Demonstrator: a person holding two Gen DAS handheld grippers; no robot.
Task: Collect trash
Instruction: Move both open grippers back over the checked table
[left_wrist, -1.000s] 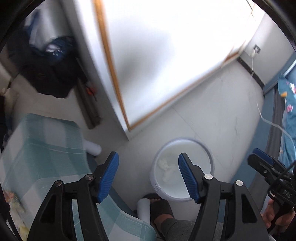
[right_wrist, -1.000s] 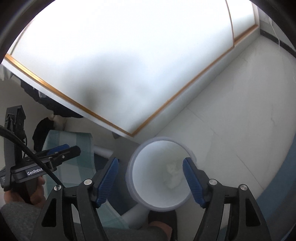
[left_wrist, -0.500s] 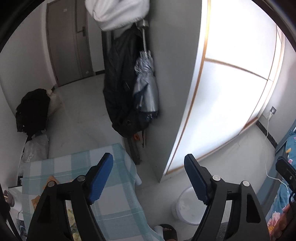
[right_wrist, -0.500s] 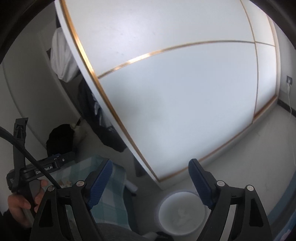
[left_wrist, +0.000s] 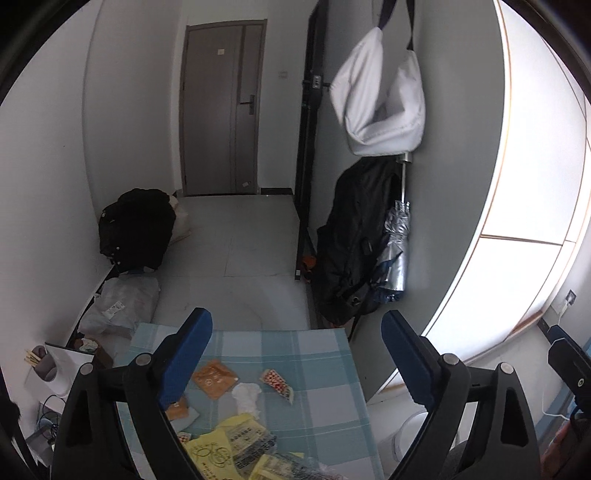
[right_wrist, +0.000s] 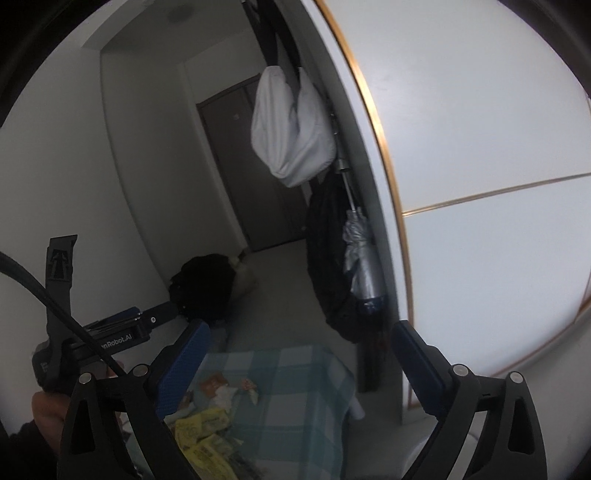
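Checked cloth in pale blue and white covers the surface (left_wrist: 317, 354), which stands in a narrow hallway with a grey door (left_wrist: 221, 110) at the far end. On the cloth lies the trash: an orange packet (left_wrist: 215, 378) toward the door side, a crumpled white tissue (left_wrist: 246, 395) just beside it, a small red-and-white wrapper (left_wrist: 277, 384) beside the tissue, and yellow printed wrappers (left_wrist: 236, 443) at the near edge. All of it rests on the surface, untouched.

Past the surface's right edge, low on the floor, part of a white bin (left_wrist: 406, 439) shows behind a finger of the left gripper (left_wrist: 295, 358). Beyond the surface a black coat (left_wrist: 354, 243) and a folded silver umbrella (left_wrist: 397, 251) hang on the wall, with a white bag (left_wrist: 380, 96) above them. A black backpack (left_wrist: 136, 229) sits on the floor toward the door.

The left gripper hovers above the surface, its jaws spread wide and opening; nothing is between them, and the blue pads (left_wrist: 186, 354) touch nothing. The trash sits below and beyond the pads.

The right gripper (right_wrist: 299, 365) also hangs in the air over the surface's near side, jaws wide apart and opening, with nothing between them. In the right wrist view a hand (right_wrist: 48, 406) holds the left gripper's handle.
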